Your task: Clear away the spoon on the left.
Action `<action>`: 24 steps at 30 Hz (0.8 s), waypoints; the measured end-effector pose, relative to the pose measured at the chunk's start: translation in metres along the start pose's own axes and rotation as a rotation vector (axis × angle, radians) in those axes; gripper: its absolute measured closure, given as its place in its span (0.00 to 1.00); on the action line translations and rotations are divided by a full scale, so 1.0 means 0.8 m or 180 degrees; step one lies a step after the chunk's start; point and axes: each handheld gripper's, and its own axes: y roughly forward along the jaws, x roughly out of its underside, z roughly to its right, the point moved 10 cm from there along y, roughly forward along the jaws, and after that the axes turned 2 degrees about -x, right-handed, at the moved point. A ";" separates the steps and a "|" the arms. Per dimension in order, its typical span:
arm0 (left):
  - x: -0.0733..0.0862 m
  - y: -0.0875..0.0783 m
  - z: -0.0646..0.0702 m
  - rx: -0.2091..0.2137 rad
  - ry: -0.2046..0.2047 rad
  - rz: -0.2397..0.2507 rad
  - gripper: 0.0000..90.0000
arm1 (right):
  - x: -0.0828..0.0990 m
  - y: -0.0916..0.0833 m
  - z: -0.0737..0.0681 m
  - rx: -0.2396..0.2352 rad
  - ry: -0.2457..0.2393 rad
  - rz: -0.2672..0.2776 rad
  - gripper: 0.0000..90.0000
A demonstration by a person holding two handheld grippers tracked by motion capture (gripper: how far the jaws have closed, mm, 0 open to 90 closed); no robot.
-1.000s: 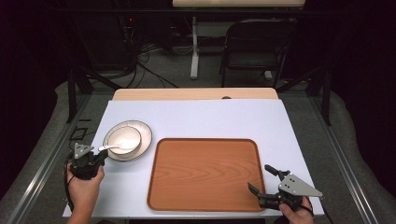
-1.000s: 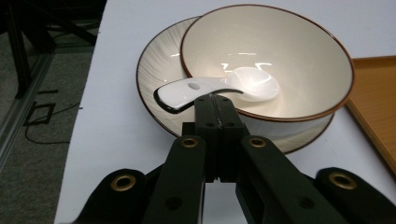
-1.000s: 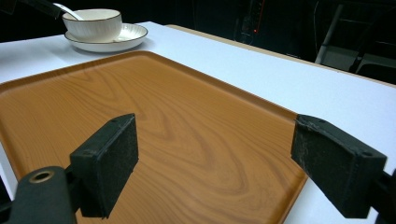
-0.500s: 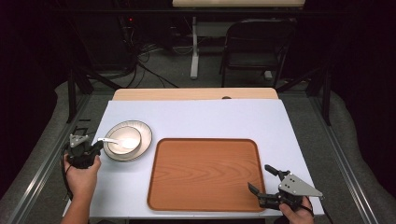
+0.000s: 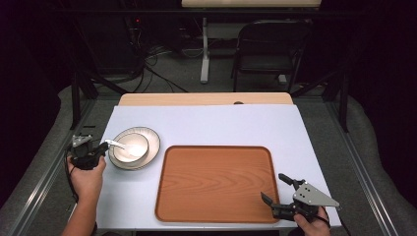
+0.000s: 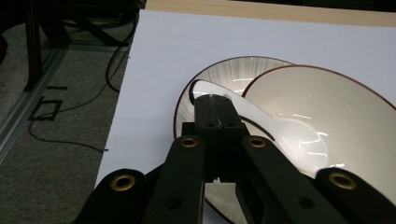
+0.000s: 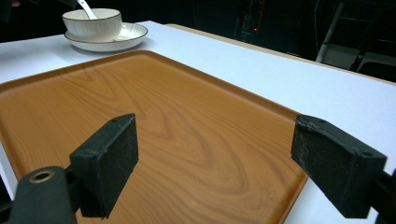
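Observation:
A white bowl [image 5: 132,147] stands on a ribbed white plate [image 5: 154,142] at the table's left. A white spoon [image 5: 116,144] lies in the bowl, its handle sticking out to the left over the plate. My left gripper [image 5: 104,146] is at the plate's left edge. In the left gripper view its jaws are shut on the spoon [image 6: 280,133] handle, next to the bowl [image 6: 341,102] and above the plate [image 6: 224,70]. My right gripper [image 5: 274,188] stands open over the near right corner of the wooden tray [image 5: 216,179], nothing between its fingers [image 7: 109,158].
The tray [image 7: 163,116] is bare and takes up the middle of the white table [image 5: 221,125]. Bowl [image 7: 93,23] and plate [image 7: 128,37] show far off in the right gripper view. A chair [image 5: 270,54] and cables sit on the floor beyond the table.
My left hand has moved a little farther up the table along the plate's left side. The right gripper has stayed put.

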 end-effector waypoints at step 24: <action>0.001 0.003 0.006 0.0358 -0.0916 0.0042 0.63 | 0.000 0.000 0.000 0.0000 0.0002 0.0002 0.16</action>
